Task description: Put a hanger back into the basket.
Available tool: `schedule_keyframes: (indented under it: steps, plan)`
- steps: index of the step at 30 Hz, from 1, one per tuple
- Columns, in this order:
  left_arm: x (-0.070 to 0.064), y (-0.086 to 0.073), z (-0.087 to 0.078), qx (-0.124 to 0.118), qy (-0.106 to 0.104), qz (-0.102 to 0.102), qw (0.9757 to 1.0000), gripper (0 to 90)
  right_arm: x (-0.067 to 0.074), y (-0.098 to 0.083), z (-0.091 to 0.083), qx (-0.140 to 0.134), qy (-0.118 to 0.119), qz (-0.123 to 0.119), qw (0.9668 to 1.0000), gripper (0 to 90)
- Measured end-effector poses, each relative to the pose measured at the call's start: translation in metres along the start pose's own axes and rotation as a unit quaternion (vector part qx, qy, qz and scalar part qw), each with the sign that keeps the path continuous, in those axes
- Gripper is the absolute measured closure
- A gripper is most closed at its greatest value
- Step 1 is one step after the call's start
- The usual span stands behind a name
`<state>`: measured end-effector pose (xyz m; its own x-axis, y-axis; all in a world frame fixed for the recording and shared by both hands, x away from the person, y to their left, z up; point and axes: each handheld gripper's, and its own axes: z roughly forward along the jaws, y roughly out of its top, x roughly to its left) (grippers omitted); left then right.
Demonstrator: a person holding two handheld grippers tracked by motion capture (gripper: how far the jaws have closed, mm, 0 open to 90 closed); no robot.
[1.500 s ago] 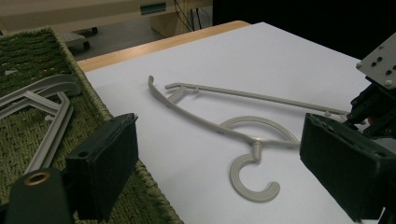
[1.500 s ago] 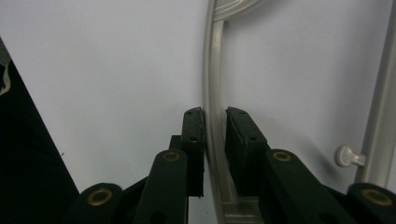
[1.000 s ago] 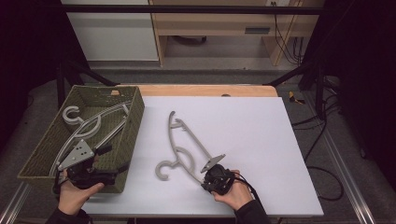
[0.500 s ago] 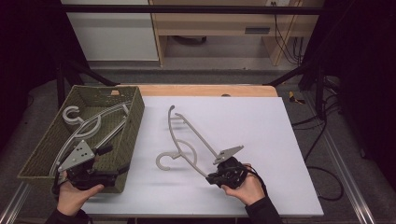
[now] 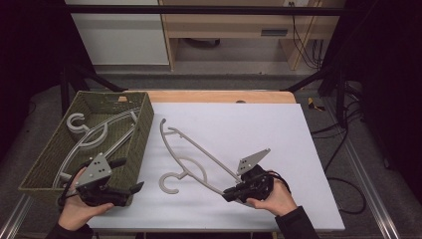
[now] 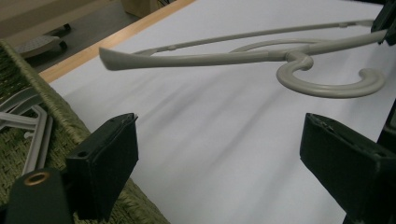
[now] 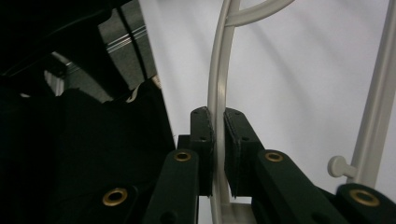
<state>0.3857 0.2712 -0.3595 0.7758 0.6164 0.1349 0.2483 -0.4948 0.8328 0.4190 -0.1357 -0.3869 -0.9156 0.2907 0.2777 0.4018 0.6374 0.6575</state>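
The right gripper (image 5: 230, 195) pinches one end of a grey plastic hanger (image 5: 191, 154) near the front edge of the white table (image 5: 278, 129). In the right gripper view its two black pads are pressed together on the hanger's thin curved arm (image 7: 218, 93), one pad on each side, with the straight bar of the hanger running up the right of that view. From the grip, the hanger stretches away to the left and toward the far side of the table — its hook (image 5: 169, 181) curls open just in front of the frame, toward the person. In the left gripper view the hanger (image 6: 243, 56) looks lifted clear of the table, a soft shadow lying on the white surface under it.

The left gripper (image 5: 130, 175) sits at the near right corner of a green woven basket (image 5: 47, 159), which stands on the table's left side. Its jaws are spread wide with nothing between them; in the left gripper view they frame bare table, with the basket's rim at the lower left. Inside the basket lie more grey hangers (image 5: 94, 134) — one hook (image 5: 75, 122) curls near the far left corner.
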Motion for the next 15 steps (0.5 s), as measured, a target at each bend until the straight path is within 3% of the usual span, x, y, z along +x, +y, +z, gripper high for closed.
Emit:
schedule_keyframes:
  steps: [4,10,15]
  plan:
    - [-0.006,0.004,0.004,0.017,-0.007,0.035,0.9992,11.2,0.002,-0.001,0.001,0.008,0.024,-0.002,0.9997,82.7]
    - [-0.009,0.009,0.012,0.030,-0.017,0.062,0.9975,11.7,0.004,-0.001,0.002,0.017,0.046,-0.013,0.9987,82.7]
    - [-0.010,0.010,0.021,0.054,-0.018,0.096,0.9938,13.5,0.007,-0.001,0.002,0.023,0.063,-0.014,0.9977,82.7]
